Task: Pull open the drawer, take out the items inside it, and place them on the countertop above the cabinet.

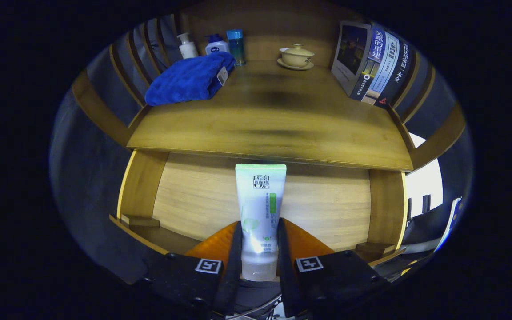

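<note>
gripper (258, 249) clamped on tube (259, 213), both fingers squeezing its lower half, tube upright, just in front of open drawer (265, 202). countertop (274, 120) beyond: blue towel (189, 80) far left, books (371, 62) far right, lidded cup (296, 56) at back.

Dim warm light, dark smudgy shadows, fisheye-bent edges

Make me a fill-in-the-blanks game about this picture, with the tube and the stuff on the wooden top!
1. The gripper is shut on a white ____.
2. The folded towel on the countertop is ____ in colour.
3. The lidded cup sits on a ____.
4. The books lean on the opposite side of the countertop from the ____.

Missing words: tube; blue; saucer; towel
</note>
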A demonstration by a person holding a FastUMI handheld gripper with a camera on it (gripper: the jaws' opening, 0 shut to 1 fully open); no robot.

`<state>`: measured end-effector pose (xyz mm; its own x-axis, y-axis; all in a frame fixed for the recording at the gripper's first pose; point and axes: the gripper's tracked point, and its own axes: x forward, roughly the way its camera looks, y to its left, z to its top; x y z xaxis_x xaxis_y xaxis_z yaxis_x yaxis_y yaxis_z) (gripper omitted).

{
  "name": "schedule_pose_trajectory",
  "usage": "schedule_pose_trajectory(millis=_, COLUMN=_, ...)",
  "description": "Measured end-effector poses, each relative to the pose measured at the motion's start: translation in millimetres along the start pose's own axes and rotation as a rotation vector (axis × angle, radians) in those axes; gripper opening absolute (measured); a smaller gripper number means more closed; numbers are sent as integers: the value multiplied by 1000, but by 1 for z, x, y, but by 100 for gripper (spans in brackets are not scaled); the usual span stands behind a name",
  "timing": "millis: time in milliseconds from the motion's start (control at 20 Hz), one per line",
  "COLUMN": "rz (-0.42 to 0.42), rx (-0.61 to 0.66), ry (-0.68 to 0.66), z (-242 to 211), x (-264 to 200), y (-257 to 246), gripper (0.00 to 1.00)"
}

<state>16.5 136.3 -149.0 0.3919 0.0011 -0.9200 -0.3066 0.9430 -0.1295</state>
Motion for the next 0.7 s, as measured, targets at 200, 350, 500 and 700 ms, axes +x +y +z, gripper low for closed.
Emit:
schedule_pose_trajectory(millis=200, rz=4, rx=-3, ry=-35, z=12, x=-23, y=-2, gripper=47)
schedule_pose_trajectory(millis=350, rz=-8, rx=3, ry=-93, z=43, x=-32, y=-9, gripper=47)
schedule_pose_trajectory(millis=500, rz=-28, rx=23, ry=-142, z=78, x=-33, y=-17, gripper=47)
schedule_pose_trajectory(millis=700, rz=-38, rx=46, ry=-178, z=120, x=-23, y=-20, gripper=47)
